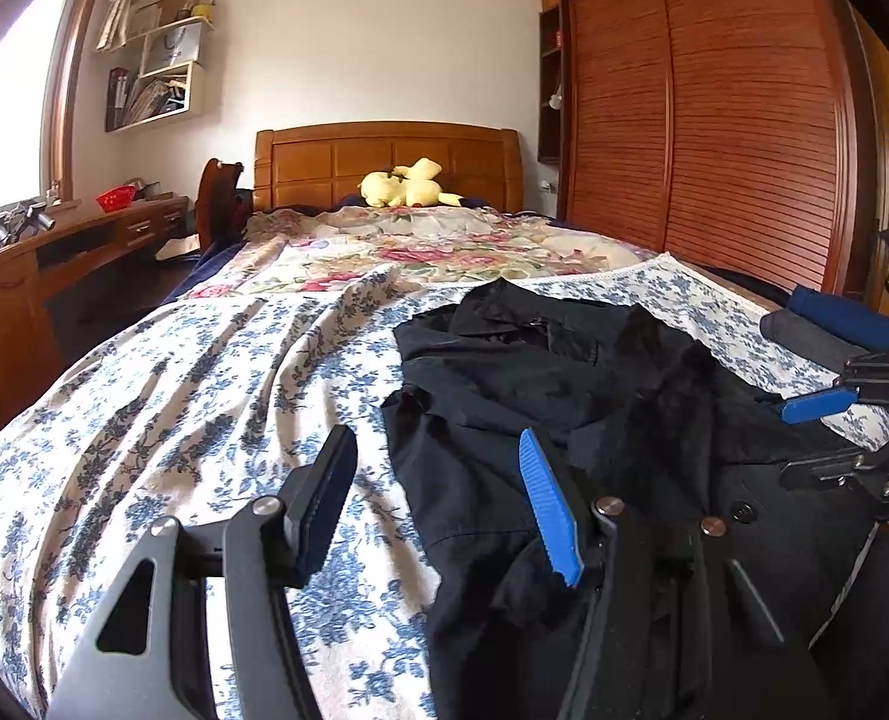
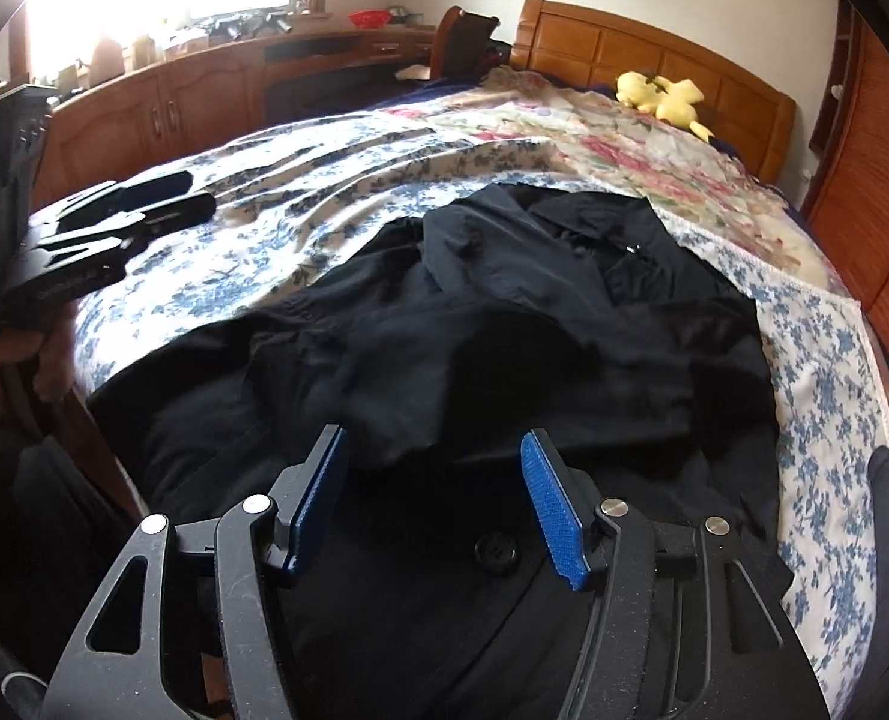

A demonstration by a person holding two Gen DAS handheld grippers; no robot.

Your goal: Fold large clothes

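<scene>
A black buttoned garment (image 1: 534, 372) lies crumpled on the blue-flowered bedsheet (image 1: 174, 390); it also fills the middle of the right wrist view (image 2: 504, 324). My left gripper (image 1: 438, 498) is open and empty, just above the garment's left edge near the bed's foot. My right gripper (image 2: 432, 498) is open and empty, low over the garment's near hem, by a black button (image 2: 496, 552). The right gripper shows at the right edge of the left wrist view (image 1: 828, 429). The left gripper shows at the left of the right wrist view (image 2: 162, 195).
A floral quilt (image 1: 444, 246) and a yellow plush toy (image 1: 408, 183) lie toward the wooden headboard (image 1: 384, 156). Folded dark and blue clothes (image 1: 834, 324) sit at the bed's right edge. A wooden desk (image 1: 72, 240) stands left, a slatted wardrobe (image 1: 714, 108) right.
</scene>
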